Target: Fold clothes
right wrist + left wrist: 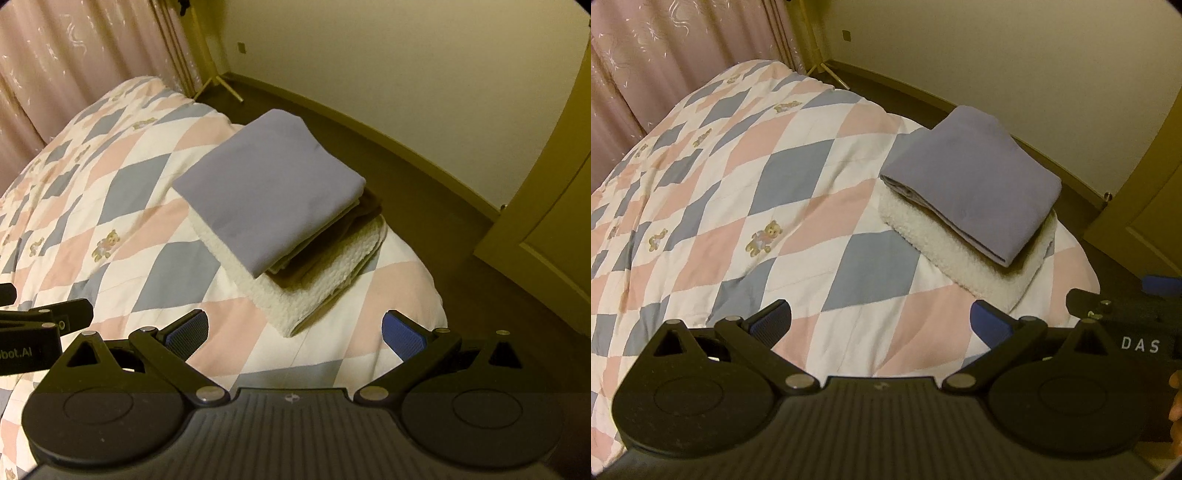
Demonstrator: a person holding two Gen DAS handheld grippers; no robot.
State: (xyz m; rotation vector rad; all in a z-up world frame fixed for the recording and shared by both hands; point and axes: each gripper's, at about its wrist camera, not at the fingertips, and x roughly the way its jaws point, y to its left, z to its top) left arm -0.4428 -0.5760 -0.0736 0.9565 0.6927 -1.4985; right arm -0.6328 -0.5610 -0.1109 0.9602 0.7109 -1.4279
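Black linkage and ribbed housing fill the bottom of both views. Ahead of them the left gripper has its blue pads spread wide, with nothing between them but quilt. The right gripper is just as wide and just as empty.

Both hang over the near edge of the bed, above the quilt — a pattern of pink, grey-blue and white diamonds with small teddy bears.

The clothes lie folded in one stack near the bed's right corner. A lavender piece sits on top, squared and flat. The right view shows a dark brown piece under it, then a white fleece at the bottom, which juts out past the others toward the camera.

From the left gripper the stack lies ahead and to the right, apart from the pads. From the right gripper it lies straight ahead, slightly left of centre, with the fleece's near corner reaching close to the gap between the pads — no contact.

Part of the right gripper shows at the right edge of the left view, part of the left gripper at the left edge of the right view.

Curtains hang behind the bed; a door stands at right.
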